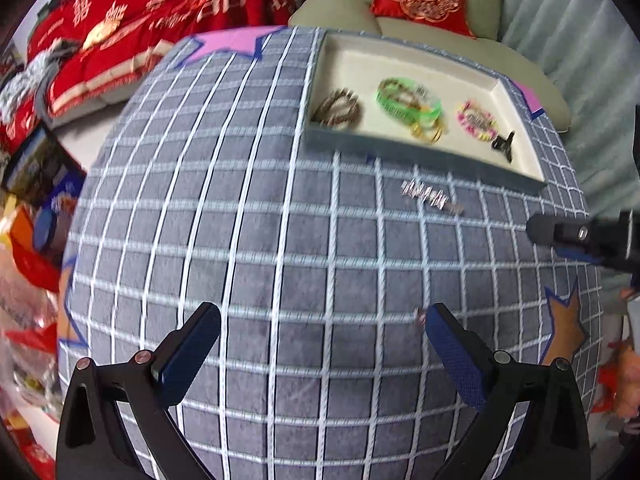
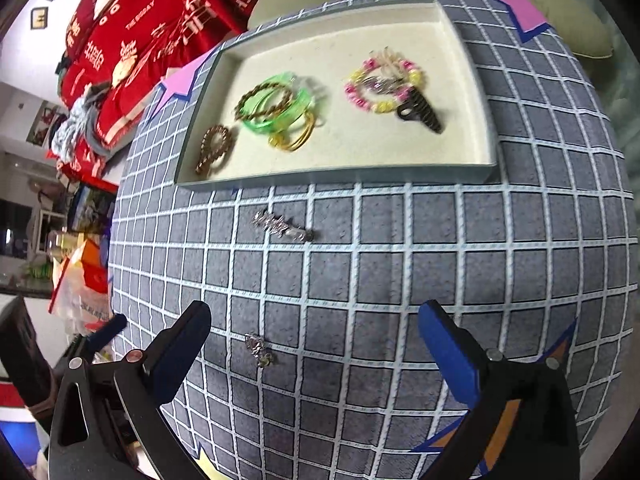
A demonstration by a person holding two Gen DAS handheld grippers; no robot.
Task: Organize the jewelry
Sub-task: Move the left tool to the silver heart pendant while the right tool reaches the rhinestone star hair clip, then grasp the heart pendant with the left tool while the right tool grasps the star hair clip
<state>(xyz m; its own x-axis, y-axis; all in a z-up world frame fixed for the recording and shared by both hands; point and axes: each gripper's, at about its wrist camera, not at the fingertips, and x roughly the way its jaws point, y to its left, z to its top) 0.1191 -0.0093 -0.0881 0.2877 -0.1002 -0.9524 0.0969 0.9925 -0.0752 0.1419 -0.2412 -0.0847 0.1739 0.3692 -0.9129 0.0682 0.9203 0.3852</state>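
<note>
Grid-patterned grey cloth point(image 2: 400, 264) covers the table, and the cream-lined tray point(image 2: 328, 40) on its far part serves as the landmark. Inside the tray lie a brown beaded bracelet point(image 2: 214, 148) at the left end, a green bangle point(image 2: 280, 106) tangled with gold rings in the middle, and a pink-and-yellow bead bracelet point(image 2: 384, 82) with a black clip point(image 2: 420, 114) toward the right. Just in front of the tray's near wall a silver hair clip point(image 2: 282, 228) rests on the cloth. Well nearer than the tray lies a small silver trinket point(image 2: 260, 350), with bare cloth all around it.

The right gripper point(image 2: 316, 320) hangs over that open stretch, jaws spread wide with nothing between them; the trinket sits just inside its left finger. The left gripper point(image 1: 324, 320) is likewise spread and empty.

Only the left wrist view shows the right gripper's finger reaching in from the right, nearer than the tray, and the trinket there is a mere blur beside the blue pad. Only the right wrist view shows the trinket clearly.
</note>
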